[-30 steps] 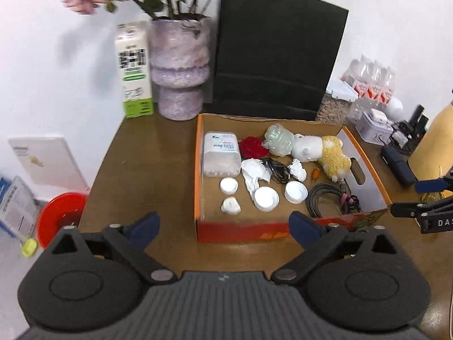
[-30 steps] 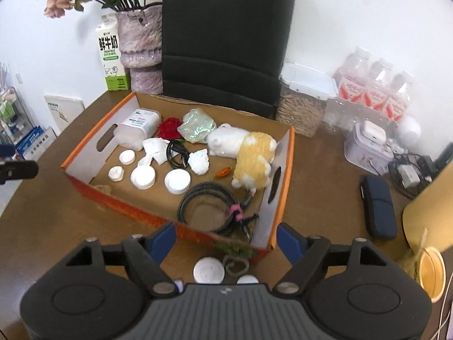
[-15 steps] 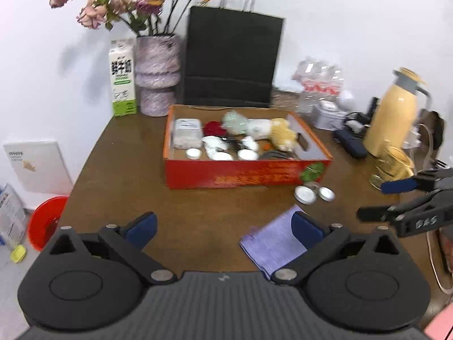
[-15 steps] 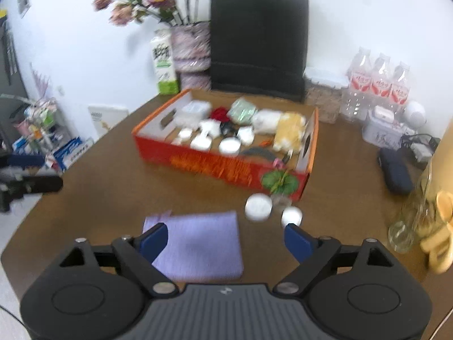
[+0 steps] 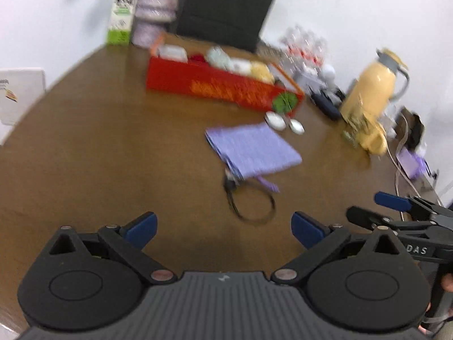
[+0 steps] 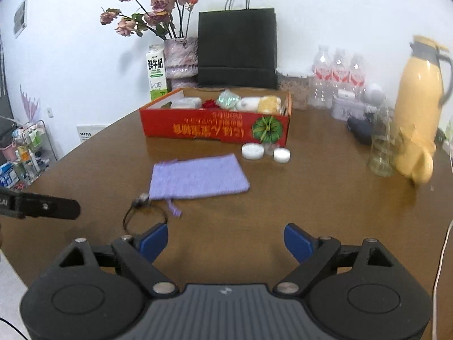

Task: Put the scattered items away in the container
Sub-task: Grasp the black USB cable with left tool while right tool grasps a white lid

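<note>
The purple pouch [image 6: 198,176] is seen ahead of the right gripper [image 6: 226,244], near the red box [image 6: 215,126]; both the right gripper and the left gripper [image 5: 223,228] are held wide apart, empty.

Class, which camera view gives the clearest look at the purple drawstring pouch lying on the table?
The right wrist view: the purple drawstring pouch appears sharper there, its outline clear. The left wrist view shows it too, but motion-blurred.

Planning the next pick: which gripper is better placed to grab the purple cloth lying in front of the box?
Probably the right gripper. In its view the purple cloth lies almost straight ahead of its open, empty jaws, while for the left gripper the cloth sits off to the right.
</note>
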A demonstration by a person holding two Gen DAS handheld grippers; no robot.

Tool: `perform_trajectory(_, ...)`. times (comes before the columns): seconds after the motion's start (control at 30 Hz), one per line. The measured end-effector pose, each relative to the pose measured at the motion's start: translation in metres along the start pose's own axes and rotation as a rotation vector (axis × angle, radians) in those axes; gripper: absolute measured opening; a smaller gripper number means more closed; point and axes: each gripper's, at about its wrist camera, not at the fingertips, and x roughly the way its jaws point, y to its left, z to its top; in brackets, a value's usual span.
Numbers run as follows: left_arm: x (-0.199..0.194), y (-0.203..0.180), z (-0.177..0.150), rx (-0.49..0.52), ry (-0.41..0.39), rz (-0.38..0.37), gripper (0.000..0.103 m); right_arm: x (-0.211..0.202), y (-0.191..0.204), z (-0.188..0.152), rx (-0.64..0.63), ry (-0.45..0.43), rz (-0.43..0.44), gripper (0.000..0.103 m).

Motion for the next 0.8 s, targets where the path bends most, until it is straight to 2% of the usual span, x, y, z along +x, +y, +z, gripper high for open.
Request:
perform_trajectory(0.13, 0.002, -0.015, -0.010, 0.096, -0.041, 0.045, 0.103, -0.003, -0.007, -0.013, 0.069, -0.020, -0.008, 0.089)
perform_trajectory(0.17, 0.005, -0.018, -0.011, 0.110, -0.057, 0.068, 0.098, -0.001, -0.009, -0.013, 0.075, -0.027, -0.018, 0.089)
perform_trajectory(0.2, 0.008, -0.020, -0.011, 0.115, -0.057, 0.081, 0.088, 0.001, -0.010, -0.013, 0.073, -0.030, -0.030, 0.089)
perform_trajectory(0.27, 0.019, -0.024, -0.010, 0.133, -0.040, 0.089, 0.074, 0.005, -0.010, -0.012, 0.058, -0.028, -0.044, 0.086)
perform_trajectory(0.37, 0.040, -0.029, -0.007, 0.159, -0.048, 0.127, 0.053, 0.013, -0.009, -0.011, 0.050, -0.025, -0.021, 0.086)
perform_trajectory(0.47, 0.055, -0.032, -0.001, 0.190, -0.090, 0.174, 0.047, 0.021, -0.009, -0.009, 0.049, -0.022, -0.009, 0.085)
perform_trajectory(0.53, 0.064, -0.034, 0.006, 0.200, -0.069, 0.159, 0.040, 0.026, -0.009, -0.007, 0.048, -0.020, -0.001, 0.085)
perform_trajectory(0.6, 0.073, -0.036, 0.010, 0.193, -0.033, 0.136, 0.025, 0.031, -0.010, -0.003, 0.048, -0.023, 0.009, 0.085)
perform_trajectory(0.67, 0.079, -0.039, 0.010, 0.203, -0.038, 0.147, 0.017, 0.035, -0.011, 0.001, 0.050, -0.030, 0.015, 0.085)
perform_trajectory(0.73, 0.084, -0.042, 0.009, 0.224, -0.059, 0.180, 0.015, 0.041, -0.012, 0.006, 0.048, -0.037, 0.024, 0.085)
perform_trajectory(0.8, 0.086, -0.043, 0.008, 0.248, -0.077, 0.174, 0.015, 0.048, -0.012, 0.011, 0.038, -0.046, 0.024, 0.085)
